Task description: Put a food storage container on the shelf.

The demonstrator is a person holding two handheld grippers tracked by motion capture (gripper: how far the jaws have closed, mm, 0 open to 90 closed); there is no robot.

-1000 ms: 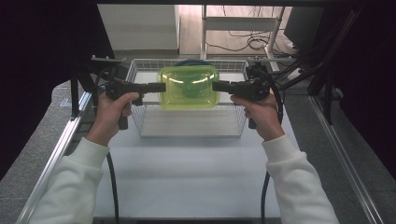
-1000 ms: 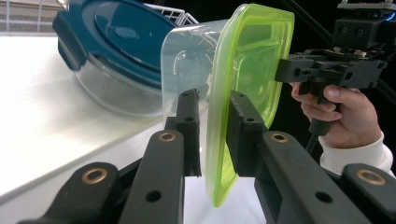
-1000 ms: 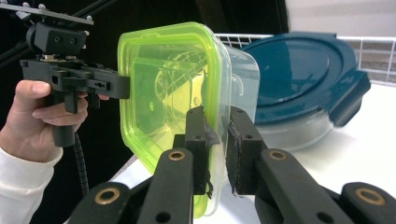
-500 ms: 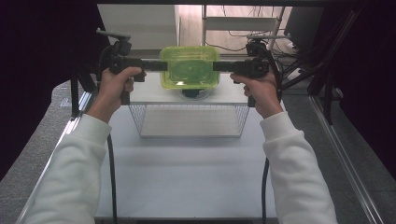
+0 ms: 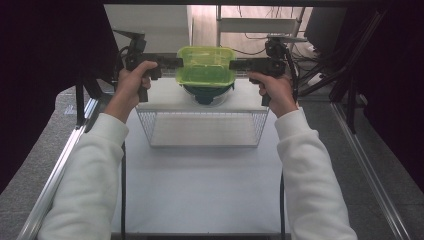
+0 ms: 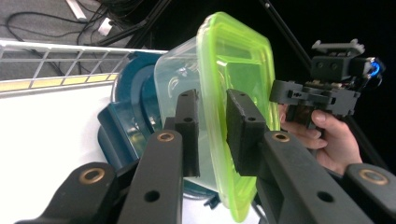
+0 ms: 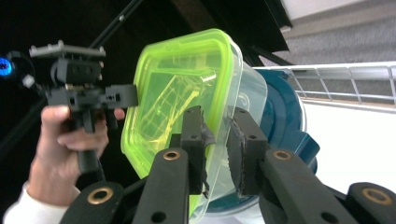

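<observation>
White desk, smooth and matte, runs away from the person; grey speckled floor on both sides.

Wire basket, rectangular, thin white-grey mesh walls, sits on the desk at mid depth, long axis left-right across the desk.

Food container: clear plastic tub with a neon yellow-green translucent lid, rounded-rectangle shape, glossy. Held up in the air past the far wall of the basket, roughly level, lid facing up, long axis left-right between the two grippers. Left gripper view shows the lid rim edge-on, with the clear tub wall on one side of it.

Dark teal round piece, hard shiny plastic with a stepped rim, lies directly under the container at the far end of the desk; touching the container or not, cannot tell.

Left hand-held gripper: black, jaws level and pointing inward, narrow gap, clamped on the container's left short edge, one pad on the lid side, one on the tub side.

Right hand-held gripper: black, mirror pose, jaws have just been opening slightly with the container's right edge between them; in the right gripper view the pads sit against the rim, worn rubbery facing.

White sleeves reach in from the bottom edge.
</observation>
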